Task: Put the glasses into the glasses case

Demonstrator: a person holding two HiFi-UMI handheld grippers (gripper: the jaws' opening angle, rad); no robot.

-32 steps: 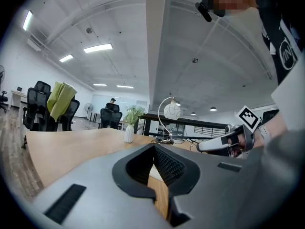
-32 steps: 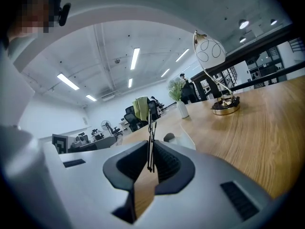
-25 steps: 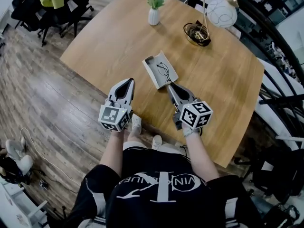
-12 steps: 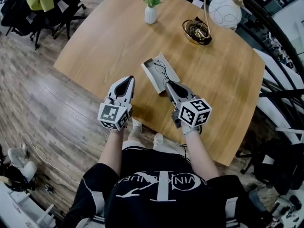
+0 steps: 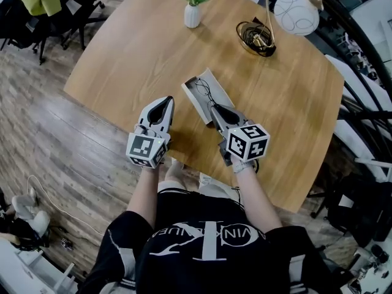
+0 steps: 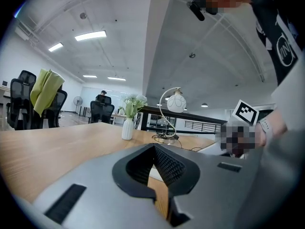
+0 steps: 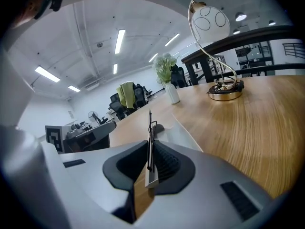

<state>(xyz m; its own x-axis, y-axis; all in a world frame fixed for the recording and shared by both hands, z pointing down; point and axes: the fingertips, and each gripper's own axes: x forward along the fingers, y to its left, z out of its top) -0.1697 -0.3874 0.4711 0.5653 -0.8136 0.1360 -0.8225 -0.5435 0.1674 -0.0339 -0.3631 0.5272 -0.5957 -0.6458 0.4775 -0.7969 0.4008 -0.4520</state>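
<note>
At the table's (image 5: 122, 54) near edge, right claw (image 5: 215, 108) grips glasses (image 5: 205, 90) at the case (image 5: 193, 98); left claw (image 5: 162, 103) clenched, empty.

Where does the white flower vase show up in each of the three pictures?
Head view: vase at the top edge, just left of centre.
Left gripper view: vase left of centre, a little below mid-height.
Right gripper view: vase just right of centre, a little above mid-height.
Shared landmark: the globe lamp stands to the vase's right in every view.

Bare tabletop (image 5: 138, 51) round glasses case (image 5: 196, 100); vase (image 5: 192, 16), lamp (image 5: 296, 14) well beyond.
</note>
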